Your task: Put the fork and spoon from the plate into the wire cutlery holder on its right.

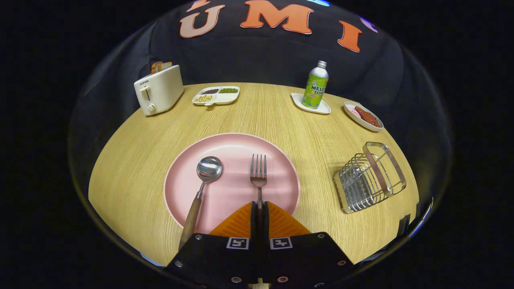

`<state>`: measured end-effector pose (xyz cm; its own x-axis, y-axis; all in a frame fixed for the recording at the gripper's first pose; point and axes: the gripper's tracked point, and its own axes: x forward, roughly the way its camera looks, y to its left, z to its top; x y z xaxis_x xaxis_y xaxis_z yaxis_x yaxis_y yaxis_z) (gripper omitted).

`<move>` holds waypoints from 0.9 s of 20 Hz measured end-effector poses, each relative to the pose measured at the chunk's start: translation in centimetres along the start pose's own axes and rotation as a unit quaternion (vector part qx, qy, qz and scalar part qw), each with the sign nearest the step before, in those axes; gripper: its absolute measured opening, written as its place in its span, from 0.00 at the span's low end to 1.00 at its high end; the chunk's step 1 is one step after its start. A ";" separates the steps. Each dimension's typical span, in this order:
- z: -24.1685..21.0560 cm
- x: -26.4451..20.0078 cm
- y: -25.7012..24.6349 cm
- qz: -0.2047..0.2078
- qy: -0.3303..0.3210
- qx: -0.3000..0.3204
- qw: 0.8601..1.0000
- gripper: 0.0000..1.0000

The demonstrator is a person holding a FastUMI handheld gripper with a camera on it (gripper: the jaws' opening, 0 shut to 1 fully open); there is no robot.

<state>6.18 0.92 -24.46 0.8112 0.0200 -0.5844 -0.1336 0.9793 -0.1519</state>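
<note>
Fork [258, 173] handle pinched between closed gripper [260, 204] fingers, on pink plate [233, 144] — next: lift, carry right to wire cutlery holder [369, 178].

Even overhead light falls on the table [120, 160], with soft, faint shadows. A highlight glints in the spoon [209, 168] bowl. Focus is sharp; fisheye bending curves the table's rim.

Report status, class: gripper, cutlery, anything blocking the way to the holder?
Gripper shut on fork handle, over the plate. Spoon lies on the plate, untouched. Holder right of the plate, bare table between.
</note>
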 end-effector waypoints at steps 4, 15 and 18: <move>1.7 -1.4 -1.1 0.005 -0.007 -0.005 1.000 0.05; 4.3 -7.1 -9.0 0.007 0.049 -0.039 0.998 0.05; 4.3 -7.7 -11.3 0.000 0.073 -0.056 0.996 0.05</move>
<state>3.87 -9.43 -14.85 0.7204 -0.0170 -0.6933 -0.2032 0.9507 -0.2344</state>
